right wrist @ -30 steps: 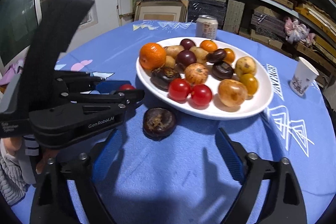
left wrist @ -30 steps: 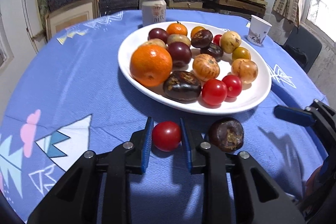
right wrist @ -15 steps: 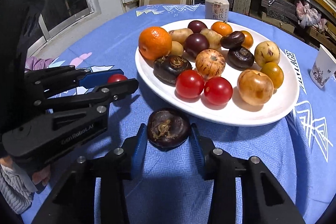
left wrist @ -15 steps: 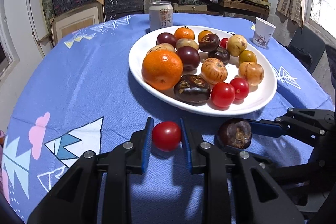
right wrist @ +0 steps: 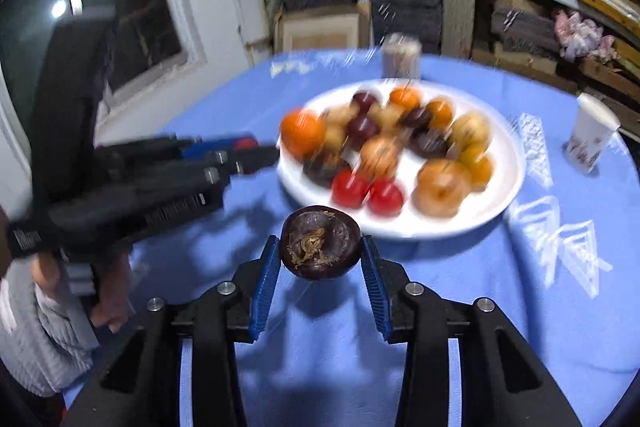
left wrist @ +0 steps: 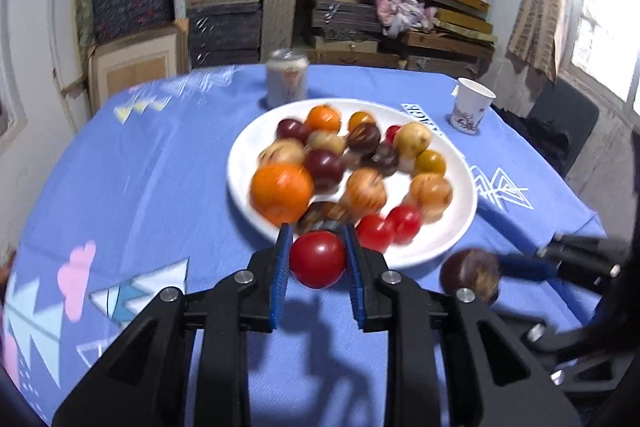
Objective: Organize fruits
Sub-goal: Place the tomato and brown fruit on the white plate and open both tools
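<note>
Gripping a small round red tomato (left wrist: 317, 259) in my left gripper (left wrist: 317, 269), I have my right gripper (right wrist: 319, 269) clamped on a dark purple-brown mangosteen (right wrist: 320, 243) above the blue patterned tablecloth (right wrist: 460, 307).

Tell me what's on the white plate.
The plate holds a big orange, two red tomatoes, and a pile of dark purple, tan and yellow fruits. Blur hides details; the fruit covers most of the plate's middle.

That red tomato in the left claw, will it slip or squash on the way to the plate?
The red tomato looks smooth and glossy, so it could slip between the left claw pads. It holds its round shape in the grip, so it seems firm enough. Being round, it will probably roll once released on the white plate.
</note>
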The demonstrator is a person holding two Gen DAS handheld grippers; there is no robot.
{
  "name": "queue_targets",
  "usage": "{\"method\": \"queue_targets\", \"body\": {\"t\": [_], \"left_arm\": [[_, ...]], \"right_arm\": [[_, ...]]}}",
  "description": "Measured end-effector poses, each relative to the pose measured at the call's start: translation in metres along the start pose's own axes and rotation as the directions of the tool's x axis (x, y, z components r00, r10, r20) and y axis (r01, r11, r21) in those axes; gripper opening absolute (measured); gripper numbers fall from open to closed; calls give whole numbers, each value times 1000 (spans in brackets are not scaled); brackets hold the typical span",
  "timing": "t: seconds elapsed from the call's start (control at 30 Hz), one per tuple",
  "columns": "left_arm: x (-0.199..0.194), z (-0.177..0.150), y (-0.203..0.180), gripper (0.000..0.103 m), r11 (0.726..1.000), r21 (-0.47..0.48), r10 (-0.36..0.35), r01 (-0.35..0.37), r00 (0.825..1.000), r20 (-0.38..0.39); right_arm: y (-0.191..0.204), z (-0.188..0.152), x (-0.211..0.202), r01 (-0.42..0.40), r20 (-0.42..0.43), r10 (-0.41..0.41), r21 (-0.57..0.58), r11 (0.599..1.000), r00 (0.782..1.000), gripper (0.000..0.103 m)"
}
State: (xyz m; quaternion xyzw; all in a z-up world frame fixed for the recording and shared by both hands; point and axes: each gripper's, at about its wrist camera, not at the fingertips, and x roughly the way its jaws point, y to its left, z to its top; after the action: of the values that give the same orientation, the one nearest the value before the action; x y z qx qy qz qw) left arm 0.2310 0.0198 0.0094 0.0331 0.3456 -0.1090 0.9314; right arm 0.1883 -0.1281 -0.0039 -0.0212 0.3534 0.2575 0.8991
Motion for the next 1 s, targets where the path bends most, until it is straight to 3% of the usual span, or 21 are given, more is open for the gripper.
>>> {"method": "queue_targets", "body": {"t": [0.23,0.6,0.8,0.83,0.9,1.0], "left_arm": [[53,40,-17,25,998,23,51,-50,998,-30],[95,59,-13,27,996,5,91,-91,995,-29],[93,57,-17,30,996,4,89,-89,996,-25],[90,57,-16,35,996,-4,88,-88,996,-23],[83,55,-15,55,994,-21,111,-111,994,-6],[65,51,-14,65,988,-32,151,-150,988,27]], "right_arm": [[-42,46,25,168,28,-168,-17,986,985,42],[-74,64,62,178,13,-179,14,984,984,43],[-80,59,64,188,12,-188,45,981,982,52],[-80,59,62,190,18,-192,50,980,981,55],[-81,58,57,191,28,-193,54,980,981,60],[-76,52,41,196,61,-200,65,978,978,72]]}}
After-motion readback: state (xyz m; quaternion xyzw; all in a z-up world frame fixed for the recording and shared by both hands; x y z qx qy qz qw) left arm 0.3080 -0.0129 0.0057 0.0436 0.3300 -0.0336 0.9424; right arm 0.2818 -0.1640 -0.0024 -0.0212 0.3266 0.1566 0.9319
